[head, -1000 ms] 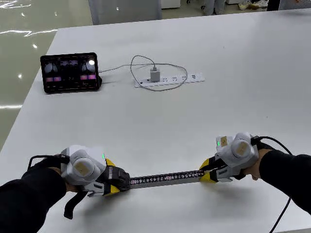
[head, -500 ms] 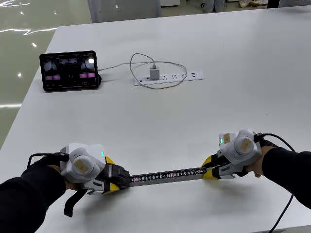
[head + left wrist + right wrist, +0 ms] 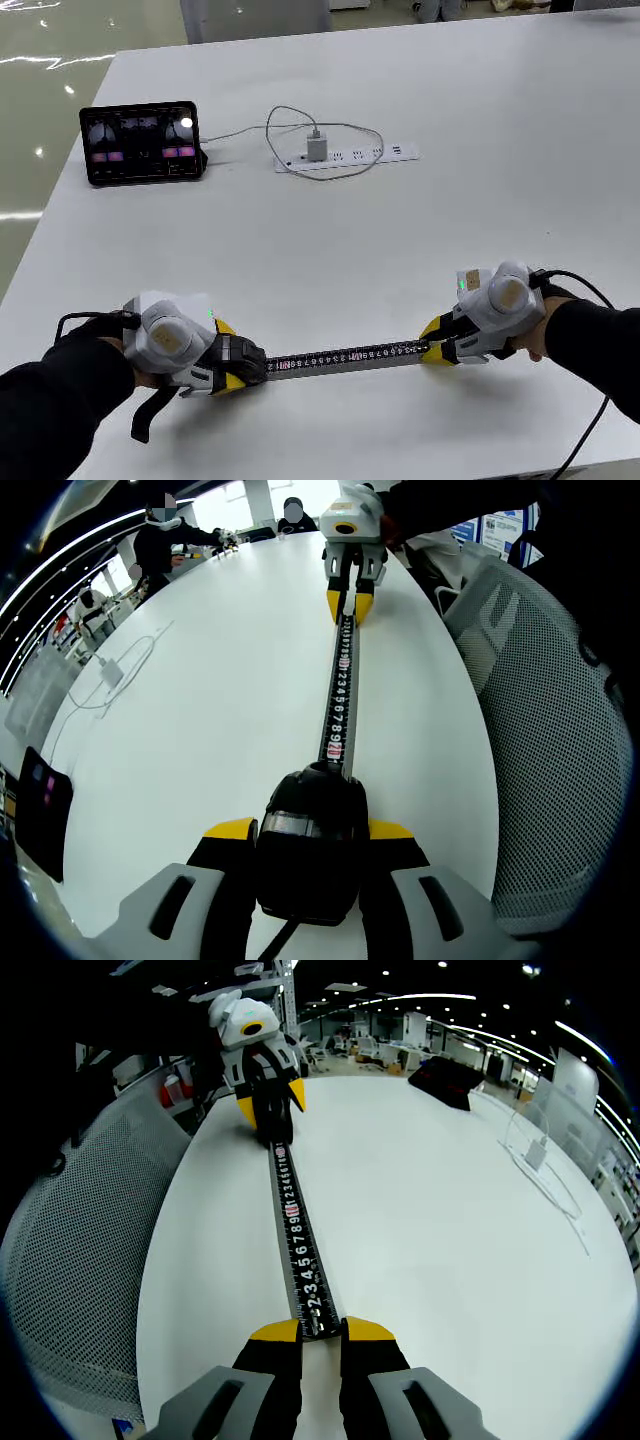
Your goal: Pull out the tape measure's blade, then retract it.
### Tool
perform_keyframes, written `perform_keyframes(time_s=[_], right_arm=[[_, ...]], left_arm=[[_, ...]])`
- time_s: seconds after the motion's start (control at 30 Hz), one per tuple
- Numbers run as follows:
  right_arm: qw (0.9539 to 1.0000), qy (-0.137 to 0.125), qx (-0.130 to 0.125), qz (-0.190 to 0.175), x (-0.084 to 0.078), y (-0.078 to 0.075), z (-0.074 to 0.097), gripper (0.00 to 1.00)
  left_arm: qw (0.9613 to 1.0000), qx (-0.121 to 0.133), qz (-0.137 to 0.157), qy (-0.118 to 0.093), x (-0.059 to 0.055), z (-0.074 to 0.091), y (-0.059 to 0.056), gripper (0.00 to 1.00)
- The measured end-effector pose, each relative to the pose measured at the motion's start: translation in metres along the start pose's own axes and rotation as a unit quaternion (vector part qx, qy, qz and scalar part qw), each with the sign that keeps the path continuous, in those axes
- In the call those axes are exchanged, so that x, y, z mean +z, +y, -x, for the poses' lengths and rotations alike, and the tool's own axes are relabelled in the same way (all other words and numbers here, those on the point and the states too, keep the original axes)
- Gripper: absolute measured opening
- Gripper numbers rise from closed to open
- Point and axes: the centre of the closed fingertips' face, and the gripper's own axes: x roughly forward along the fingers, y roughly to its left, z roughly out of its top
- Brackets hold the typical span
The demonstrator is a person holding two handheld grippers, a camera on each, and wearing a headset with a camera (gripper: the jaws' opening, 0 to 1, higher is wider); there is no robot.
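Note:
The black tape measure case (image 3: 242, 361) (image 3: 312, 840) rests near the table's front edge, and my left gripper (image 3: 228, 363) (image 3: 308, 829) is shut on it. Its dark blade (image 3: 345, 357) (image 3: 339, 685) (image 3: 297, 1245) with white numbers lies stretched out flat along the table to the right. My right gripper (image 3: 436, 341) (image 3: 321, 1330) is shut on the blade's free end. The left gripper view looks along the blade to the right gripper (image 3: 351, 583); the right gripper view looks back to the left gripper (image 3: 268, 1098).
A tablet (image 3: 141, 143) stands at the back left of the white table (image 3: 460, 180). A white power strip (image 3: 345, 158) with a plugged charger (image 3: 317, 148) and looped cable lies behind the middle. A mesh chair (image 3: 545, 750) is by the table edge.
My right gripper has moved further right with the blade's end, so more blade is drawn out. The left gripper still holds the case in place.

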Motion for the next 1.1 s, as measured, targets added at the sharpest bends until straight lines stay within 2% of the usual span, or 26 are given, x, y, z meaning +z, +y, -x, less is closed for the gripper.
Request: perform_keyframes(time_s=[0.93,1.1], right_arm=[[1.0,0.001,-0.005,-0.008,-0.0073,-0.001,0.0059,0.1],[1.0,0.003,-0.007,-0.001,-0.0072,-0.0012,0.0053,0.11]], left_arm=[[1.0,0.001,0.0,-0.001,0.0006,-0.0011,-0.0001,0.34],[1.0,0.002,0.0,-0.001,0.0005,-0.0014,-0.0002,0.34]])
